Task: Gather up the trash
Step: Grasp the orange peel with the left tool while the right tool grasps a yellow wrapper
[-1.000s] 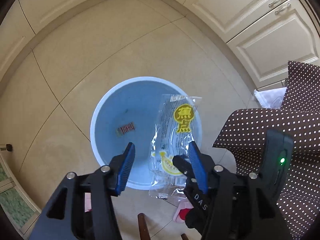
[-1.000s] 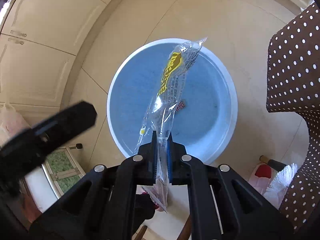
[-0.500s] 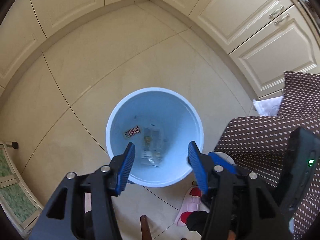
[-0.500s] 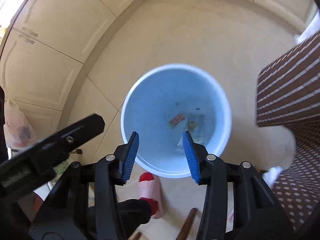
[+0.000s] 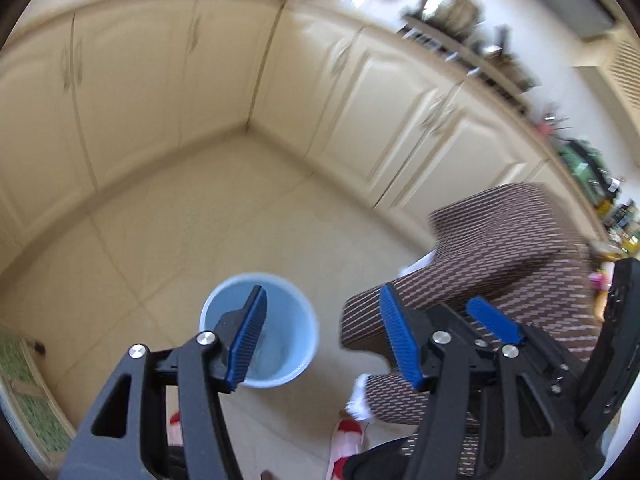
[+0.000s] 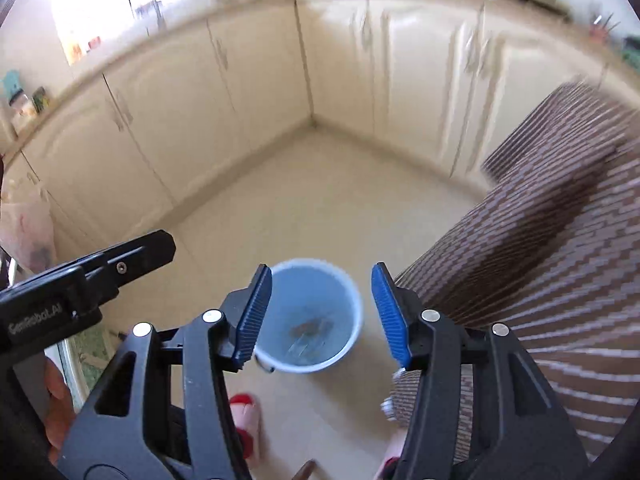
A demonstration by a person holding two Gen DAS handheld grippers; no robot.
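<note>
Step in hand, as we judge it: a drop-off into the bucket (image 6: pixel 308 316) is done and both tools stand clear above it; the next move calls for finding another piece of trash, and none lies on the bare floor (image 5: pixel 240 208) in either view, so we would look elsewhere first.

Left to right, as catalogued:

1. Cream cabinets (image 5: pixel 132 92): line the corner behind; blurred.
2. Left gripper (image 5: pixel 320 332): jaws apart and opening, nothing between the blue pads. It points down at a slant toward the floor, one pad over the bucket's rim, the other over the cloth. In the right wrist view its black body (image 6: pixel 88 292) enters from the left, a hand (image 6: pixel 56 412) beneath it.
3. Bucket: pale blue, upright on the tiles. Trash (image 6: pixel 308 330) lies at its bottom, a dark scrap and clear wrapping, too blurred for us to tell more.
4. Red-and-white slipper (image 6: pixel 244 420): on the floor just beside the bucket, at the near side.
5. Right gripper (image 6: pixel 320 312): jaws apart and opening, empty, the bucket framed between its pads; pitched downward like its partner.
6. Brown dotted cloth (image 6: pixel 540 260): drapes over furniture at the right, near the bucket, not touching it that we can tell.
</note>
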